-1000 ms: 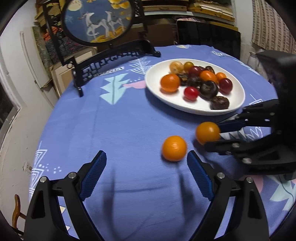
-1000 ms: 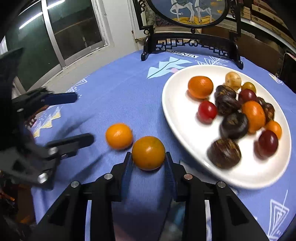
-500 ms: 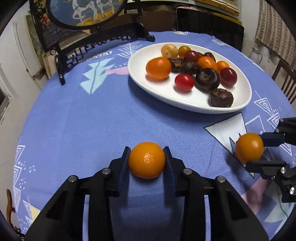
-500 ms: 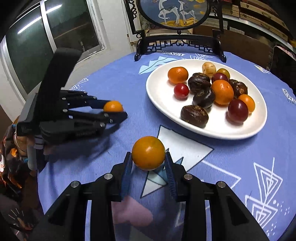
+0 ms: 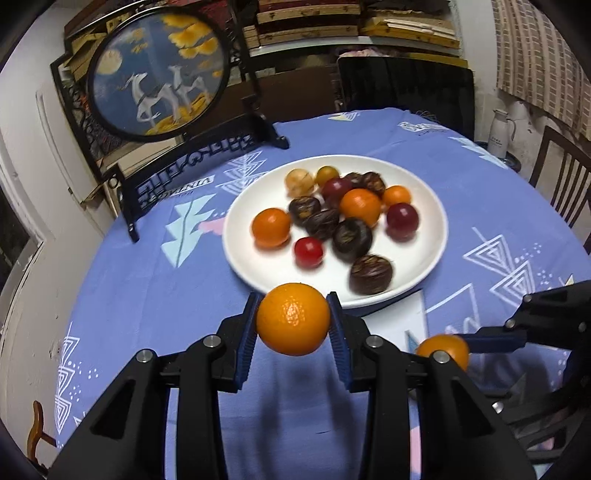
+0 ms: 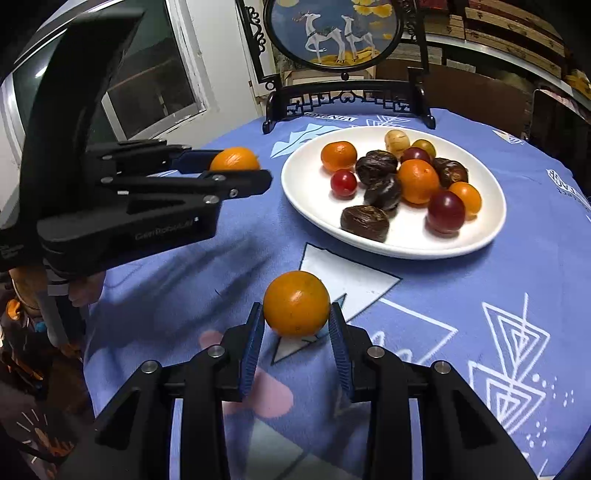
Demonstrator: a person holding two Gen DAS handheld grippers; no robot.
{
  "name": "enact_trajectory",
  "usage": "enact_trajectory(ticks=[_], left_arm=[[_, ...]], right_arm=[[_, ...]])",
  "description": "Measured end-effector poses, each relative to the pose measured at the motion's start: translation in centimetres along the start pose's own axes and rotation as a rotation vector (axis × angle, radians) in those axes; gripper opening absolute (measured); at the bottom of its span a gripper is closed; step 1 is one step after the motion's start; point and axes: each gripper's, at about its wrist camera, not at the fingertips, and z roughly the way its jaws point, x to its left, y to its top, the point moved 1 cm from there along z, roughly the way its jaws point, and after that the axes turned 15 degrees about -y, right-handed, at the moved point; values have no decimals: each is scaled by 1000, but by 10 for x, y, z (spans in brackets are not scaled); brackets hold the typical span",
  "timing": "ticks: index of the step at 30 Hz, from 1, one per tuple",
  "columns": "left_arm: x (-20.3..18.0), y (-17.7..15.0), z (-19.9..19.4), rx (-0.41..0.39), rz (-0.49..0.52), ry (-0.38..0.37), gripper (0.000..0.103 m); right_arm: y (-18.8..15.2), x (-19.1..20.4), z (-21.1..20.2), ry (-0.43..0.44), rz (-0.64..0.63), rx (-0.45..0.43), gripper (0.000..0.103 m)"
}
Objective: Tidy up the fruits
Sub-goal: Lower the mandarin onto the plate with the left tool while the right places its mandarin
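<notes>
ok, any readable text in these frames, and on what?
"GenRobot.AI": faint, raised on the body of the left tool.
"VINTAGE": upside down, printed on the tablecloth by the black stand.
Marks on the white jug: too small to read.

A plate point(image 6: 491, 229) of fruits point(image 6: 402, 184) is sitting on the table point(image 6: 443, 295), with a framed screen point(image 6: 334, 33) standing behind it, seemingly near the table's far edge.
</notes>
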Motion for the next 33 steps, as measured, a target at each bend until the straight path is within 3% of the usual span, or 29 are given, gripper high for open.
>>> enact_trajectory(ticks=[19, 33], left_arm=[[-26, -7, 8, 33, -6, 3, 35], [-20, -13, 14, 56, -18, 8, 35]], right_arm=[[-19, -2, -9, 16, -15, 9, 36], [-18, 6, -5, 30, -38, 32, 36]])
